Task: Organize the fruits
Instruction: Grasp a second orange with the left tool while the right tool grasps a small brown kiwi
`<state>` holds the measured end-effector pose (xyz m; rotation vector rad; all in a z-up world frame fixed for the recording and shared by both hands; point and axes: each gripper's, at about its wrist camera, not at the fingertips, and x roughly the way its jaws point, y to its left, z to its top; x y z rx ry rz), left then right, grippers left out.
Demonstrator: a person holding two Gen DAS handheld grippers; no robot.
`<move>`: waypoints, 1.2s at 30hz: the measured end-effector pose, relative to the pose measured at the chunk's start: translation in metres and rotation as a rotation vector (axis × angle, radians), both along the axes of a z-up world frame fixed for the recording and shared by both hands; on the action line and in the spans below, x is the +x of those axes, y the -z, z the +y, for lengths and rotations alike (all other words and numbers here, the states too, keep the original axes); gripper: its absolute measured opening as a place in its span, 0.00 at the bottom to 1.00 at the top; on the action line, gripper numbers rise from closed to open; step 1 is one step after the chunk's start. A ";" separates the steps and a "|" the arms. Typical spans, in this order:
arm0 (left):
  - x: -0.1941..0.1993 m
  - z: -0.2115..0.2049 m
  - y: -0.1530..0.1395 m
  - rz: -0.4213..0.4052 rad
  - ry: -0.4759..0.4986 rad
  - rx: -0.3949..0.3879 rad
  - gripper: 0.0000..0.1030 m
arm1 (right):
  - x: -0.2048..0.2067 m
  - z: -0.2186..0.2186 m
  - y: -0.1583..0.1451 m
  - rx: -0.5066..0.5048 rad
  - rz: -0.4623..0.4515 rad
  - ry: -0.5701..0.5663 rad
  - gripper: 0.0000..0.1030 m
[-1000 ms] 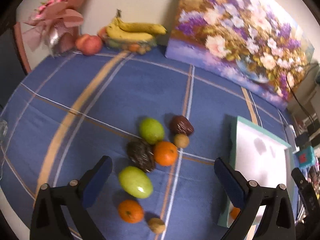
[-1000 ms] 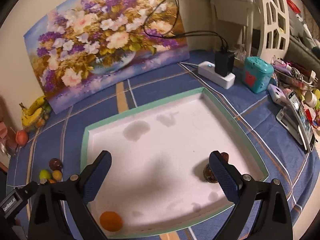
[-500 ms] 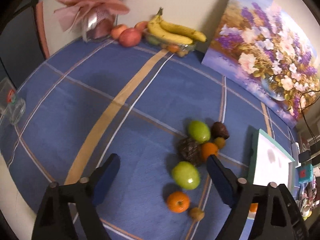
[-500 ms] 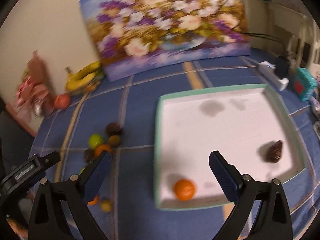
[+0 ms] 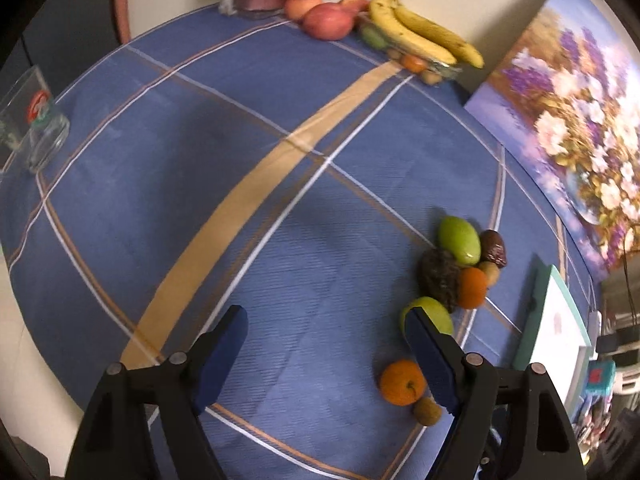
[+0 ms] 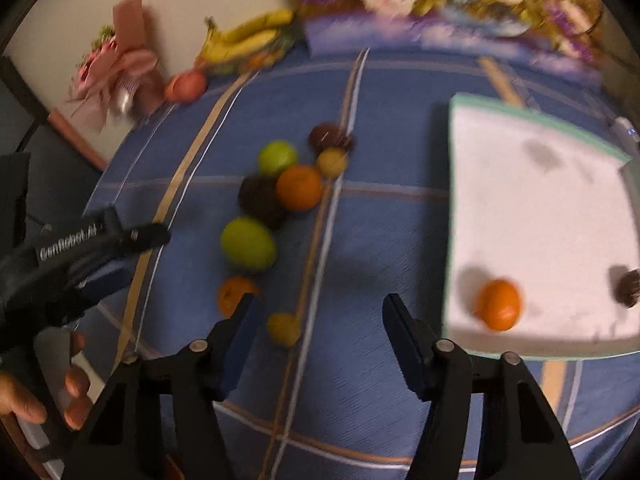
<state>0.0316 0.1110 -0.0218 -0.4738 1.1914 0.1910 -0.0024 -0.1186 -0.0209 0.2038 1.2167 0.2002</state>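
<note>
While the left gripper hangs over the blue checked tablecloth, its fingers are spread with only cloth between them, and they have just been closing a little. In the left wrist view the loose fruits lie in a group to the right; a green fruit is partly hidden behind the right finger, and an orange lies just beside it. The tray is at the right edge.

In the right wrist view the right gripper has just been closing, its fingers apart and empty. A small yellow fruit lies near the left finger. The white tray holds an orange and a dark fruit.
</note>
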 end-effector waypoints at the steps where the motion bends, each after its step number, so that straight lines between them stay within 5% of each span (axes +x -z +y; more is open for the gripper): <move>1: 0.000 0.002 0.001 0.005 -0.006 -0.005 0.80 | 0.000 0.003 0.003 -0.005 0.010 -0.008 0.58; 20: 0.006 0.007 0.005 0.020 -0.011 -0.013 0.80 | 0.014 0.035 0.029 -0.045 0.104 -0.113 0.22; 25: 0.007 0.002 0.006 0.022 0.011 -0.013 0.80 | 0.014 0.038 0.028 -0.046 0.102 -0.118 0.21; 32: 0.009 -0.017 0.009 0.037 0.092 -0.057 0.80 | 0.012 0.013 0.014 -0.066 0.066 0.012 0.21; 36: 0.011 -0.031 0.014 0.057 0.150 -0.098 0.67 | 0.009 -0.010 0.002 -0.088 0.028 0.114 0.21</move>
